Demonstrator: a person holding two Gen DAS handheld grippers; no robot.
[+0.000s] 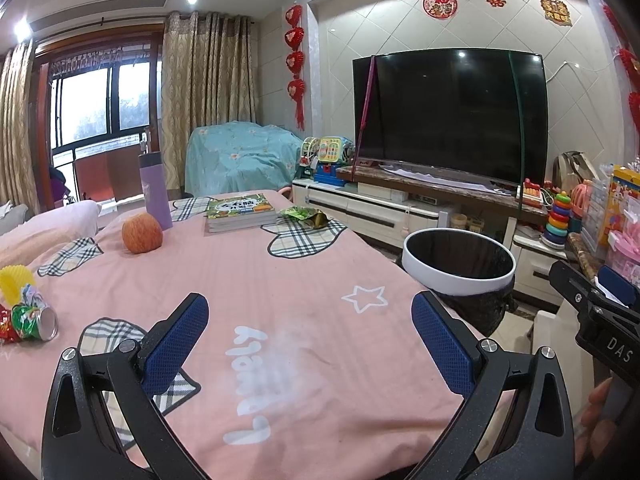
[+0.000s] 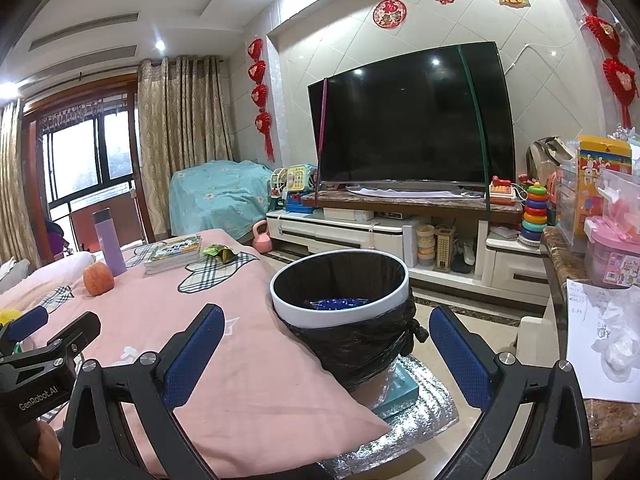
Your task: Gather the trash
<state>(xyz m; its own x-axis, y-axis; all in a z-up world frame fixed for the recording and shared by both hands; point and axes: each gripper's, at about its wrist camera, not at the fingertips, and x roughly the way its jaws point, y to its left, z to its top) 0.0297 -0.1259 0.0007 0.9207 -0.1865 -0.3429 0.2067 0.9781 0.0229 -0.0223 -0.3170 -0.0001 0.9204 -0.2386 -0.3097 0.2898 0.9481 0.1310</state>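
A white-rimmed trash bin [image 1: 458, 266] with a black liner stands off the table's right edge; in the right wrist view the bin [image 2: 340, 304] holds something blue. A crushed green can [image 1: 35, 321] lies at the table's left edge beside a yellow wrapper [image 1: 15, 280]. A green snack wrapper [image 1: 306, 215] lies at the far end, also in the right wrist view [image 2: 219, 251]. My left gripper [image 1: 310, 342] is open and empty over the pink tablecloth [image 1: 256, 280]. My right gripper [image 2: 326, 354] is open and empty in front of the bin.
An apple [image 1: 142, 233], a purple bottle [image 1: 155, 191] and stacked books [image 1: 239, 212] sit at the table's far end. A TV cabinet [image 2: 360, 236] with toys stands behind the bin. A marble counter [image 2: 592, 364] with paper and boxes is at right.
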